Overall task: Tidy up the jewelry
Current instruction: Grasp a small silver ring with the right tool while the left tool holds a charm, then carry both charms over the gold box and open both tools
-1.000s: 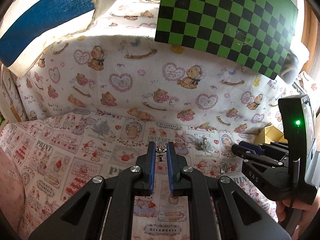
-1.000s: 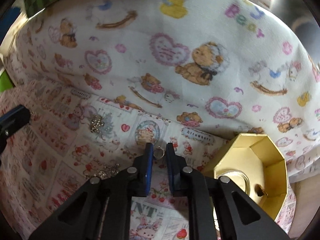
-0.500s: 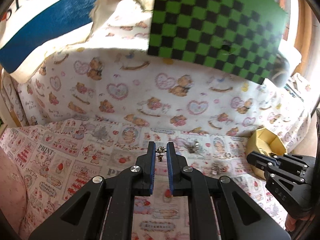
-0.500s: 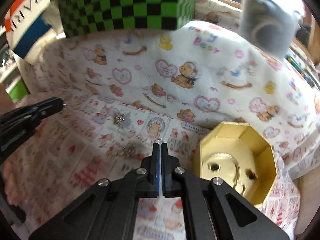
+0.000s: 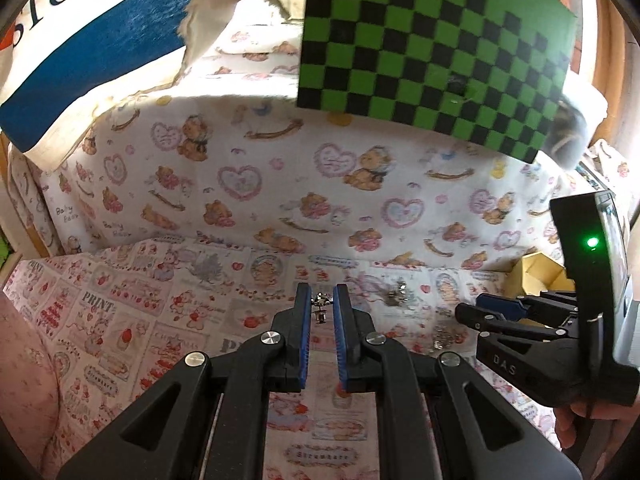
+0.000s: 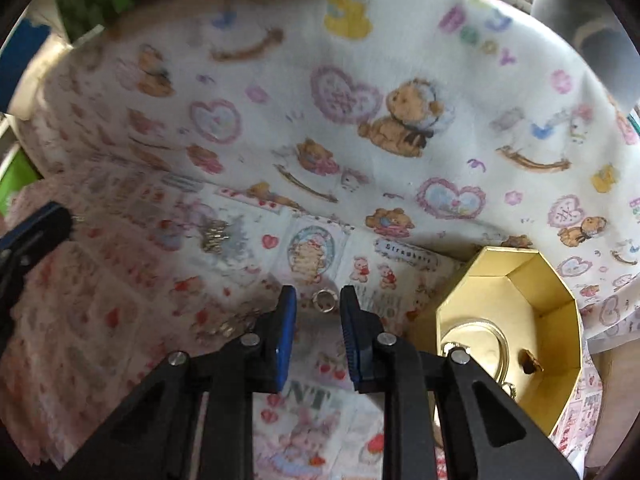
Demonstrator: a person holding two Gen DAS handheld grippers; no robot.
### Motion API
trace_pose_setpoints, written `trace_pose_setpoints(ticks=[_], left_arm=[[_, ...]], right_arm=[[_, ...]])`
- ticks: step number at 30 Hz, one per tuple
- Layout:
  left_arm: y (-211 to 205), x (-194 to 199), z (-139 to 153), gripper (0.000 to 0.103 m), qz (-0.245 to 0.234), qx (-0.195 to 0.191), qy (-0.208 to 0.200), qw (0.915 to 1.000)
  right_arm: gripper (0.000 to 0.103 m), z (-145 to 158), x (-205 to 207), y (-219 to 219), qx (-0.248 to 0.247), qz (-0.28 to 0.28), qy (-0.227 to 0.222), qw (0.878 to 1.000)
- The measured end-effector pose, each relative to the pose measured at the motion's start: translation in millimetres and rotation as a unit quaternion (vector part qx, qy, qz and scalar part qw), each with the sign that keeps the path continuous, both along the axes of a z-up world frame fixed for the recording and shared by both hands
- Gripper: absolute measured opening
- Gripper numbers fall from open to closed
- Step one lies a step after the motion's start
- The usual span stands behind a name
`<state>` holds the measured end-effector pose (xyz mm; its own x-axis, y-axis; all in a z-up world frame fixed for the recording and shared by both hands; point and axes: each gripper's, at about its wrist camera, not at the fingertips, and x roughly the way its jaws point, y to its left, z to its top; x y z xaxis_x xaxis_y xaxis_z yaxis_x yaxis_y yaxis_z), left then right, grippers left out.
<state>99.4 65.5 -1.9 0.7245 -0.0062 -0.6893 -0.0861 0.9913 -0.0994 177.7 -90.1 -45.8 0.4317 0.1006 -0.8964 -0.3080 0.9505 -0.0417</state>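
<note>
My left gripper (image 5: pixel 321 300) is shut on a small silver earring (image 5: pixel 320 307), pinched between its blue pads above the printed cloth. My right gripper (image 6: pixel 319 300) is open, with a small silver ring (image 6: pixel 325 301) lying on the cloth between its fingertips. An open gold octagonal box (image 6: pixel 516 280) stands to the right of it, holding a round gold insert (image 6: pixel 476 340) and a small brown piece (image 6: pixel 530 362). In the left wrist view the right gripper (image 5: pixel 494 312) is at right, near the box (image 5: pixel 536 276).
Silver jewelry clusters lie on the cloth (image 5: pixel 396 292), (image 5: pixel 444 336) and, in the right wrist view, (image 6: pixel 214 234). A teddy-bear print cloth (image 5: pixel 280 184) rises behind. A green checkered board (image 5: pixel 432 48) stands above. The left gripper's tip (image 6: pixel 36 228) shows at left.
My right gripper was open a second ago, shut half a second ago, and is open again with the ring between its fingertips. My left gripper has kept its hold on the earring.
</note>
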Motion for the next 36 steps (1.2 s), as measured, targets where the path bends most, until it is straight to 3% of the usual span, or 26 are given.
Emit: trace_pose_setpoints(ticks=[2, 5, 8, 14, 19, 22, 29, 36], left_arm=[[3, 1, -1, 0.010, 0.002, -0.001, 0.001, 1.0000], [3, 2, -1, 0.010, 0.001, -0.001, 0.001, 1.0000], [3, 2, -1, 0.010, -0.001, -0.001, -0.001, 1.0000], [-6, -4, 4, 0.010, -0.008, 0.003, -0.007, 0.9999], [-16, -14, 13, 0.010, -0.018, 0.010, -0.024, 0.9995], [-23, -17, 19, 0.010, -0.031, 0.017, -0.029, 0.9990], [-19, -27, 36, 0.010, -0.020, 0.017, -0.057, 0.9980], [-33, -36, 45, 0.010, -0.036, 0.023, -0.079, 0.9960]], right_arm=[[0.020, -2, 4, 3, -0.005, -0.002, -0.004, 1.000], [0.012, -6, 8, 9, -0.005, 0.002, -0.002, 1.000], [0.011, -6, 5, 12, -0.013, 0.006, -0.009, 1.000], [0.012, 7, -35, 1, 0.006, 0.018, -0.044, 0.999], [0.012, 24, -76, -25, 0.071, 0.018, -0.082, 0.994], [0.012, 32, -99, -36, 0.075, 0.015, -0.119, 0.990], [0.012, 58, -117, -66, 0.131, 0.012, -0.165, 0.977], [0.012, 77, -119, -100, 0.154, -0.013, -0.193, 0.969]])
